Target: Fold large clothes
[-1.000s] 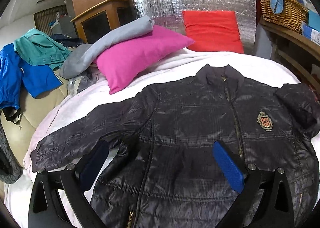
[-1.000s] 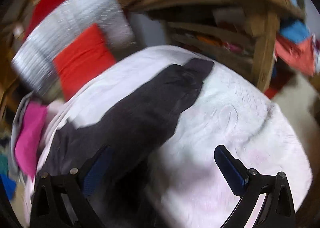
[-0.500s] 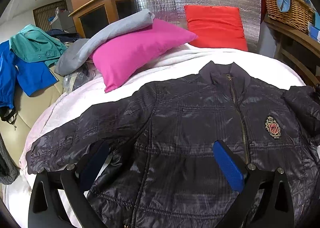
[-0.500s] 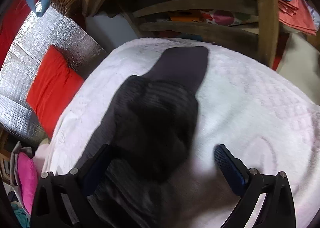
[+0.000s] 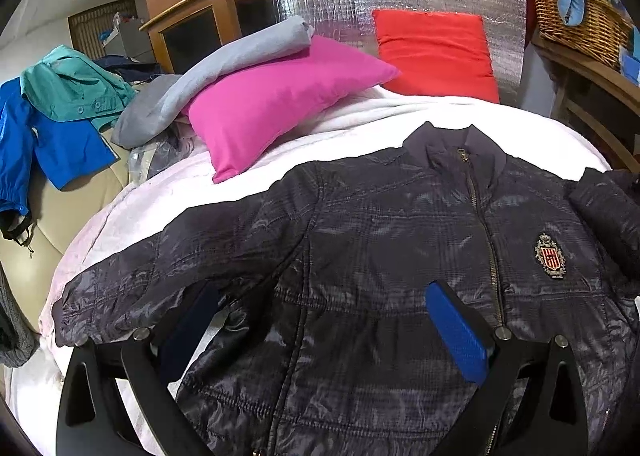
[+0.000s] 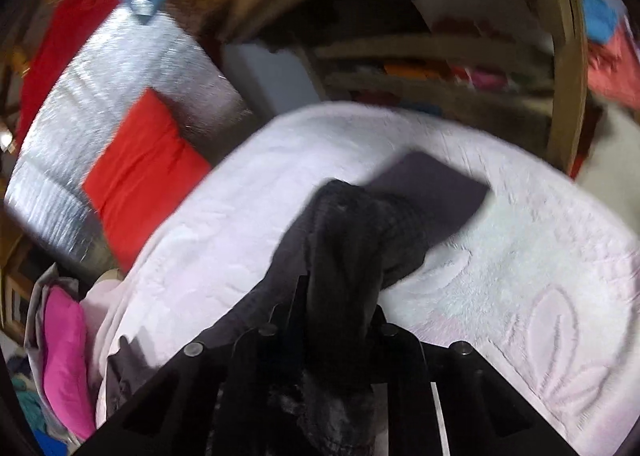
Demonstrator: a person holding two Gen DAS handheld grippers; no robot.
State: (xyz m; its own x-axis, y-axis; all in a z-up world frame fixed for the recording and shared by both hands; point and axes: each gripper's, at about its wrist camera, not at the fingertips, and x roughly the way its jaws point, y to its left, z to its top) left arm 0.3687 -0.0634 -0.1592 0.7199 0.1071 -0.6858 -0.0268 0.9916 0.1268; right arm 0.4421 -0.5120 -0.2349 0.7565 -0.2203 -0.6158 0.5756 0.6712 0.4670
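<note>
Dark quilted jacket (image 5: 380, 256) lay spread front-up on the white blanket (image 5: 360, 120), collar toward the pink pillow (image 5: 280, 96) and red pillow (image 5: 436, 48). Left gripper (image 5: 320, 332) hovered over the jacket's lower front, jaws wide apart, nothing held. Right gripper (image 6: 340, 316) was clamped shut on the bunched sleeve (image 6: 352, 240), the cuff end lying flat on the blanket just beyond.

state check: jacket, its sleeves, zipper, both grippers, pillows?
Dark quilted jacket: spread flat, front up, on the white bedspread.
Zipper: closed up to the collar.
Jacket's far sleeve: bunched, pinched in the right gripper.
Other sleeve: stretched out flat.
Left gripper: open, holding nothing.
Pink pillow: lying flat, grey garment draped over it.
Red pillow: propped upright.
</note>
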